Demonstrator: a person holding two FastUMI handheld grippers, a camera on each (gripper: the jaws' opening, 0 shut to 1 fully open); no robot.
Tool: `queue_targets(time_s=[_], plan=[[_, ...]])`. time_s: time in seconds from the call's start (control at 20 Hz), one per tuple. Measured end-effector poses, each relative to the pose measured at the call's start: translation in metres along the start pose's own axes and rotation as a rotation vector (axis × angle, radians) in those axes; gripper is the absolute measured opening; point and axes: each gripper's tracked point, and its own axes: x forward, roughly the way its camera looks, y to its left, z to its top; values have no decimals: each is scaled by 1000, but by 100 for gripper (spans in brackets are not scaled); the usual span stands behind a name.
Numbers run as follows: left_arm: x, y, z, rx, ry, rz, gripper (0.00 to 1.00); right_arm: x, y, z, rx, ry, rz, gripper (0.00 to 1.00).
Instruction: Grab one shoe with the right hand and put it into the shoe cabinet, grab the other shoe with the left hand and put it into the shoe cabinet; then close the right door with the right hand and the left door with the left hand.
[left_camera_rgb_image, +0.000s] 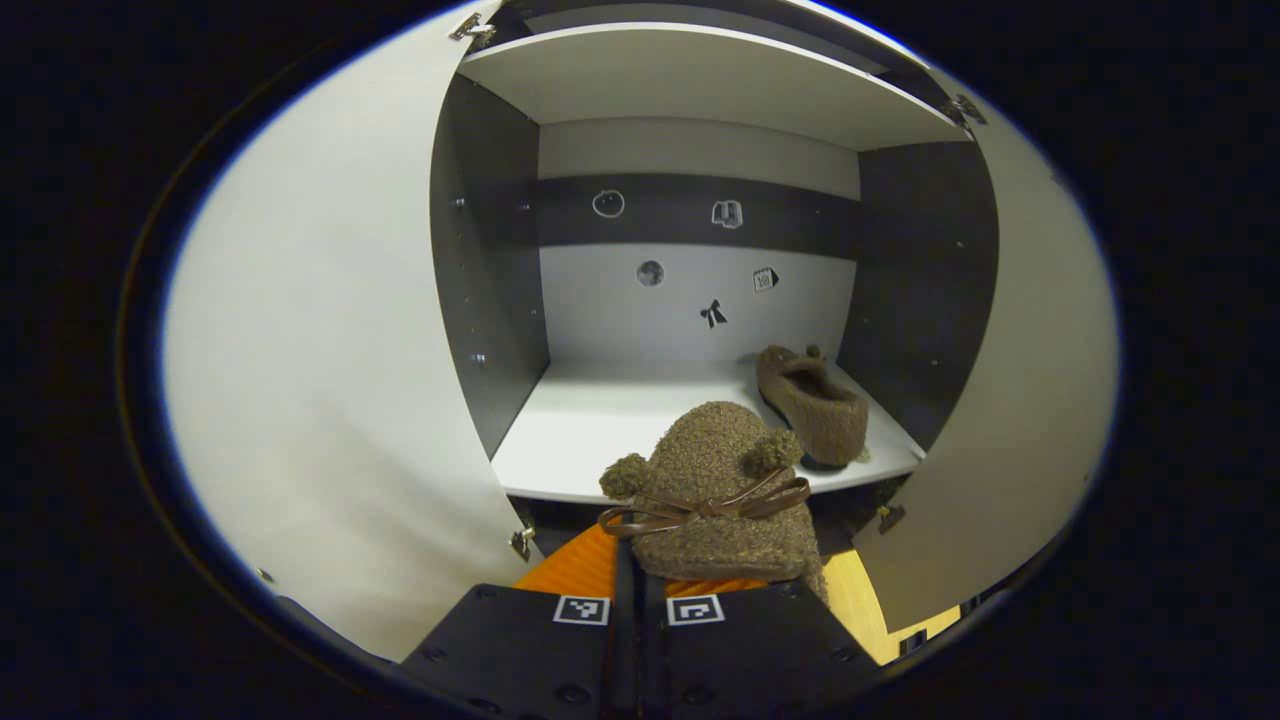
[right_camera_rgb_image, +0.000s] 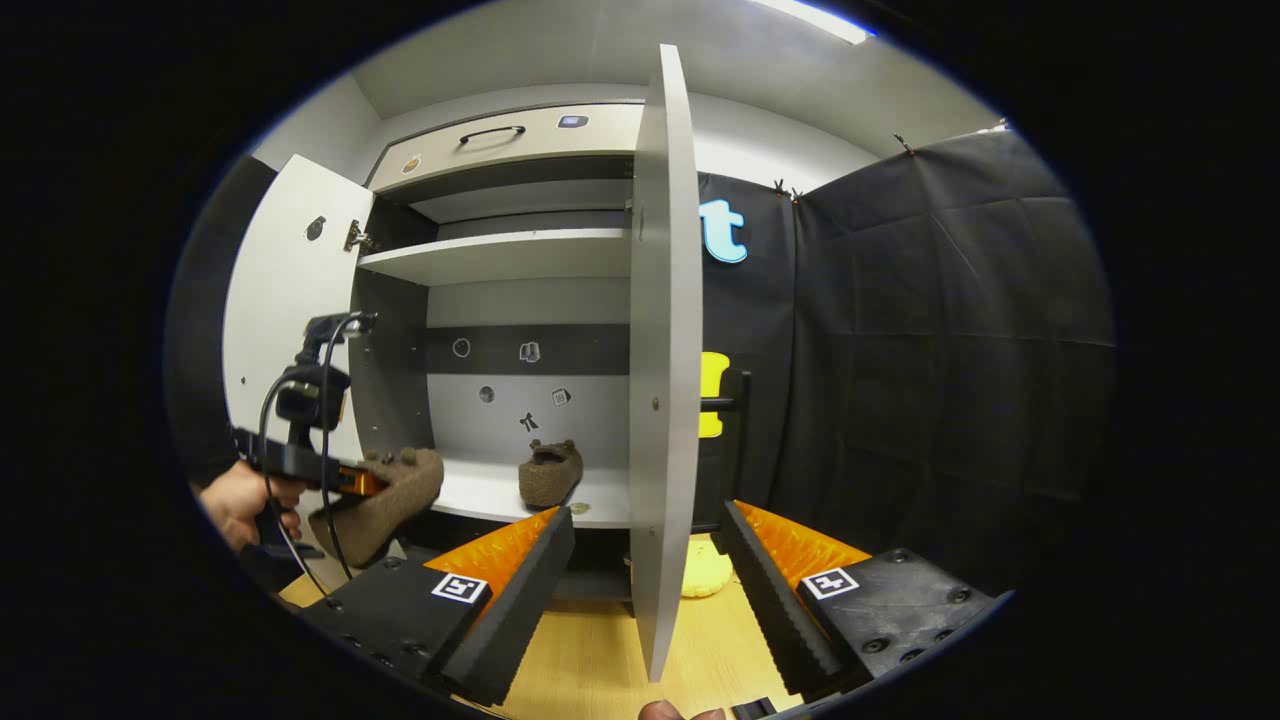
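The shoe cabinet (left_camera_rgb_image: 700, 90) stands with both doors swung wide. One brown fuzzy shoe (left_camera_rgb_image: 812, 405) lies on the right of its lower shelf (left_camera_rgb_image: 590, 440), toe toward the back. My left gripper (left_camera_rgb_image: 630, 580) is shut on the second shoe (left_camera_rgb_image: 715, 490), a fuzzy brown one with a bow and two pompoms, held just in front of the shelf's edge. In the right gripper view that left gripper (right_camera_rgb_image: 335, 478) carries the shoe (right_camera_rgb_image: 385, 505) at the cabinet's left, while the first shoe (right_camera_rgb_image: 550, 472) rests inside. My right gripper (right_camera_rgb_image: 648, 515) is open, its fingers standing either side of the right door's edge (right_camera_rgb_image: 660, 380) without touching it.
The left door (left_camera_rgb_image: 320, 380) and right door (left_camera_rgb_image: 1030, 400) flank the opening. An upper shelf (right_camera_rgb_image: 500, 255) and a drawer with a handle (right_camera_rgb_image: 495, 132) sit above. A hand (right_camera_rgb_image: 235, 505) holds the left gripper. A yellow object (right_camera_rgb_image: 705, 570) lies on the wooden surface (right_camera_rgb_image: 590, 660) behind the right door.
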Motion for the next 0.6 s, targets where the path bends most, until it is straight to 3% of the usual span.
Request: queue_targets(time_s=[0.35,0.6], plan=[[82,18,74,-44,-15,55,6,0,-32,-8,-22,3,-45,98],[153,22,77,-81,72,73,6,-3,-57,-11,-41,10,-94,98]])
